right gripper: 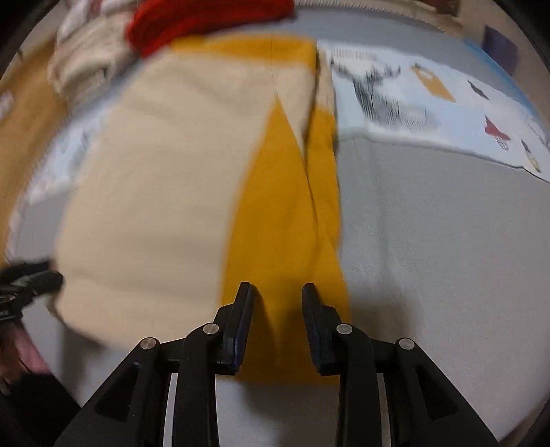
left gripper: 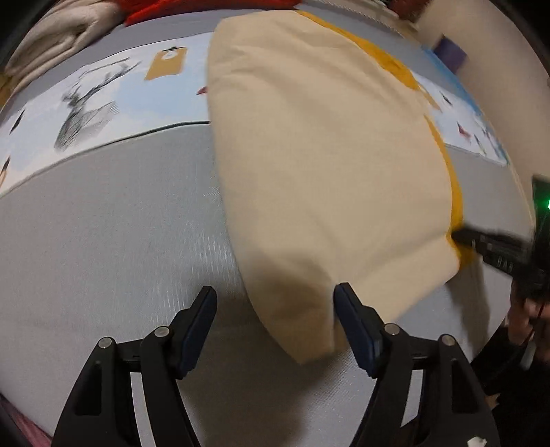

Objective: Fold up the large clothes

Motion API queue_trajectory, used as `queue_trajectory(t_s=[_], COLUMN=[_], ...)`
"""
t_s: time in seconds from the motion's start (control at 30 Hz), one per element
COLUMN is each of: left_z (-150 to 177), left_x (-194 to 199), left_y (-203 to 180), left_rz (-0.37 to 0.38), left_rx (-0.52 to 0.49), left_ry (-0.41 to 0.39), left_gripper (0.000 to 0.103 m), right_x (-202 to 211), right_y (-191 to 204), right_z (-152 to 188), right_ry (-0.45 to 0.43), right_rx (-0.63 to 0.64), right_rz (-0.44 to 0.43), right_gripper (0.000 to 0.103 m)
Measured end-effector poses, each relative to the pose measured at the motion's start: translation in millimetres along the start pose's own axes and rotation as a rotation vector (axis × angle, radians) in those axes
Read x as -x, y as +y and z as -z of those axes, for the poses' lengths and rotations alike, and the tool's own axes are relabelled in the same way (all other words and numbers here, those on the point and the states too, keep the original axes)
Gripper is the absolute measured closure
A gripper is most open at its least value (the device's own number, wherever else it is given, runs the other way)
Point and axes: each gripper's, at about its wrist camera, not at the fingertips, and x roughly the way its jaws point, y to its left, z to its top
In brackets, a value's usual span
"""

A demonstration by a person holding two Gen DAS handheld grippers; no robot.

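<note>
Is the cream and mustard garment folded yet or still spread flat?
Folded: the garment shows cream layers doubled over mustard ones, forming a narrow strip.

Cream-and-mustard garment (left gripper: 326,165) — folded lengthwise, lying flat on grey bed (left gripper: 103,240)

The right gripper (right gripper: 276,292) has its two black fingers a little apart, with the yellow part of the cloth (right gripper: 285,220) between them. The cream part lies to the left of the jaws. A red cloth (right gripper: 206,20) sits far ahead.
</note>
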Motion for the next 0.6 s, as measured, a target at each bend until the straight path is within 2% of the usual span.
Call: queue_trajectory(t_s=[0.03, 0.1, 0.13, 0.17, 0.2, 0.23, 0.27, 0.3, 0.33, 0.37, 0.4, 0.43, 0.6], left_z=[8.8, 21.8, 33.1, 38.9, 51.0, 55.9, 63.2, 77.1, 88.7, 98.8, 112.0, 115.5, 167.1], left_x=[13.0, 46.2, 68.7, 82.2, 102.4, 118.9, 130.6, 145.5, 156.6, 164.6, 173.7, 176.4, 189.9], left_y=[4.6, -7.1, -16.7, -21.0, -29.7, -37.0, -43.9, -52.5, -59.7, -63.8, -68.5, -77.7, -90.8], left_rz=[-0.012, -0.073, -0.115, -0.131, -0.146, -0.162, -0.177, -0.198, -0.213, -0.221, -0.231, -0.237, -0.247], left_rx=[0.007, -0.027, -0.053, -0.065, -0.08, -0.09, -0.098, -0.107, -0.109, -0.108, -0.098, -0.087, 0.008], left_ry=[-0.024, -0.131, -0.21, -0.255, -0.319, -0.366, -0.4, -0.442, -0.474, -0.497, -0.523, -0.533, -0.578], left_gripper=[0.036, 0.036, 0.036, 0.035, 0.03, 0.019, 0.015, 0.012, 0.011, 0.01, 0.007, 0.005, 0.004], right_x=[1.7, 29.2, 45.8, 66.8, 91.7, 112.4, 133.7, 151.9, 171.9, 189.7, 207.6, 215.7, 250.7], right_y=[-2.4, -16.1, -19.5, -20.7, -19.9, -16.0, -11.7, -6.2, -0.4, 6.6, 14.9, 20.1, 47.3], right_z=[4.9, 16.3, 22.0, 28.6, 37.9, 45.6, 57.4, 68.3, 81.7, 96.8, 116.1, 126.5, 177.2], right_ry=[0.01, -0.032, -0.074, -0.131, -0.204, -0.266, -0.331, -0.385, -0.444, -0.5, -0.561, -0.585, -0.638], right_rx=[-0.016, -0.116, -0.152, -0.171, -0.168, -0.155, -0.141, -0.132, -0.117, -0.09, -0.054, -0.04, -0.043], right_rz=[0.019, 0.036, 0.025, 0.019, 0.024, 0.034, 0.042, 0.038, 0.025, 0.025, 0.046, 0.065, 0.113], right_gripper=[0.072, 0.072, 0.072, 0.072, 0.071, 0.064, 0.047, 0.037, 0.018, 0.006, 0.002, 0.0, 0.0])
